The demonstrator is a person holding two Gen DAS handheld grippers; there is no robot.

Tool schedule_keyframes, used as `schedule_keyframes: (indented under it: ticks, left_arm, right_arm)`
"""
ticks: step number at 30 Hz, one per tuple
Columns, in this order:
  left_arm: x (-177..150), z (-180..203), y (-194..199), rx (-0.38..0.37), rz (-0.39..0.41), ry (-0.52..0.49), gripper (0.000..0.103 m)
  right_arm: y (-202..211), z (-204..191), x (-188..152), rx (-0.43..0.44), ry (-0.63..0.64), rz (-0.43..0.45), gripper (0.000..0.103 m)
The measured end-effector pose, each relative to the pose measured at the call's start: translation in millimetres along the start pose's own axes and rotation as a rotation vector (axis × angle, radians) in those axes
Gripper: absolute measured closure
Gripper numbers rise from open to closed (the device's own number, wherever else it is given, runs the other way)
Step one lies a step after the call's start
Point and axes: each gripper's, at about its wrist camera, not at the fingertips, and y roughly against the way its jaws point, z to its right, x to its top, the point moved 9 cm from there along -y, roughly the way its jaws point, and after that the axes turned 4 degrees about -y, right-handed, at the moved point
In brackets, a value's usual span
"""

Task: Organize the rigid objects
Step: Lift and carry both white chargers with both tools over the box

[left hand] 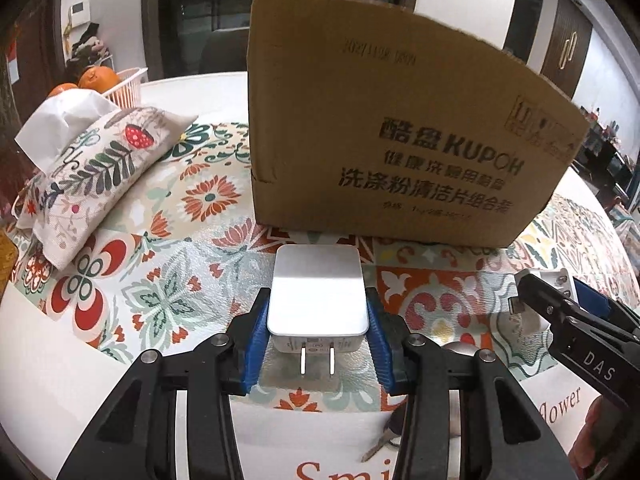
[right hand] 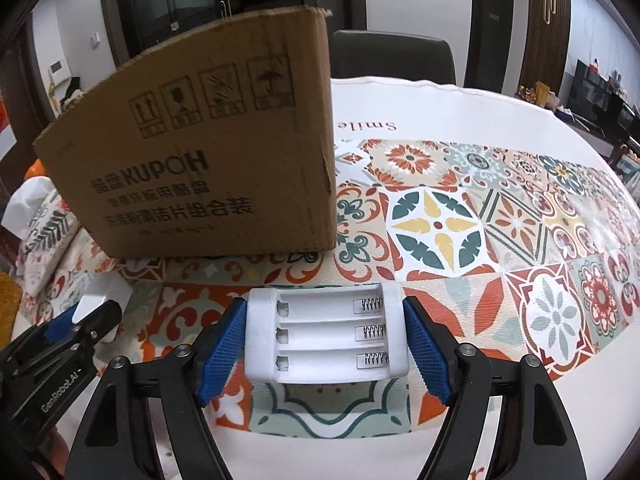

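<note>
White charger [left hand: 318, 300] pinched in left gripper [left hand: 318, 344] jaws, prongs toward cam, above desk [right hand: 520, 240]. Battery holder [right hand: 326, 334] clamped btwn right gripper [right hand: 326, 350] jaws. Cardboard box [left hand: 400, 120] just behind both.

The charger [left hand: 318, 300] is white with a shiny silver-grey top. The battery holder [right hand: 326, 334] is all white, with little silver springs. The pads [right hand: 224, 350] on both grippers are bright blue, and the arms are black. The box [left hand: 384, 128] is plain brown with dark letters. The tablecloth [right hand: 520, 240] has tiles of orange, red, green, yellow and white flowers. The tissue pouch [left hand: 100, 176] is cream with green leaves and what may be a red strawberry.
</note>
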Motion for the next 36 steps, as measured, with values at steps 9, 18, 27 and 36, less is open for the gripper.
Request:
schedule_keyframes:
  ticks: [9,18,27,36]
  left_arm:
    - [13,4,30,-0.009,0.053,-0.006,0.059]
    - [32,3,63,-0.012,0.139,-0.024,0.059]
    - [53,5,99,-0.017,0.227,-0.048,0.059]
    - [77,2,121,-0.034,0.292,-0.056,0.059]
  right_arm:
    - [29,-9,3,0.026,0.005,0.044,0.026]
    - [53,-14,20,0.047,0.01,0.103,0.026]
    - [86,-24,38,0.073,0.02,0.185,0.026]
    - [112,-33,57,0.095,0.032,0.265,0.026]
